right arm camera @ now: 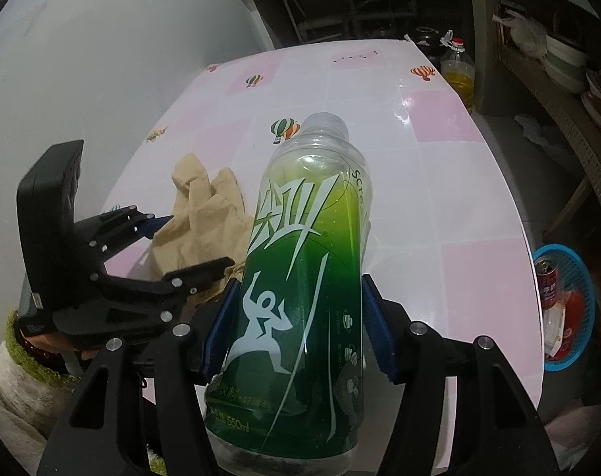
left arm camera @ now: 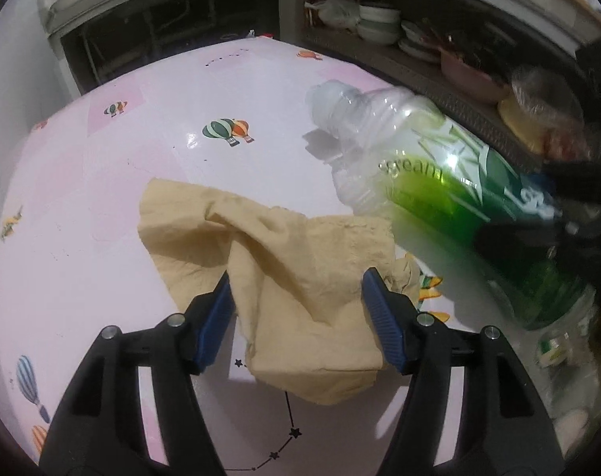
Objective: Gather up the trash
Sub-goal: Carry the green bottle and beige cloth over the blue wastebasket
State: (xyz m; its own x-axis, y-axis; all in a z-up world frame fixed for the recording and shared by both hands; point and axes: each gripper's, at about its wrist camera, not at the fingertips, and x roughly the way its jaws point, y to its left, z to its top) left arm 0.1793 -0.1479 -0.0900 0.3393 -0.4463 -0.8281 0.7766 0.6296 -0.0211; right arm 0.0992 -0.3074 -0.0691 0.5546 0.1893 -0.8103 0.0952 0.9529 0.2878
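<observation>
The right gripper [right arm camera: 298,327] is clamped on a clear plastic drink bottle [right arm camera: 300,297] with a green label, both blue pads pressed to its sides about halfway up the label; the capless neck points away from the fingers, out over the pink tablecloth [right arm camera: 439,182]. The left gripper [left arm camera: 296,319] stands with its jaws spread, pads apart and pressing on nothing. A crumpled tan paper napkin [left arm camera: 284,269] lies on the cloth between and just beyond those fingers, its near edge under the gap. From the right wrist, the napkin [right arm camera: 205,214] sits left of the bottle, with the left gripper's [right arm camera: 197,242] fingers either side of its lower part. Past the table's edge, right of the right fingers, a blue basket [right arm camera: 578,361] holds a red can [right arm camera: 546,283].
</observation>
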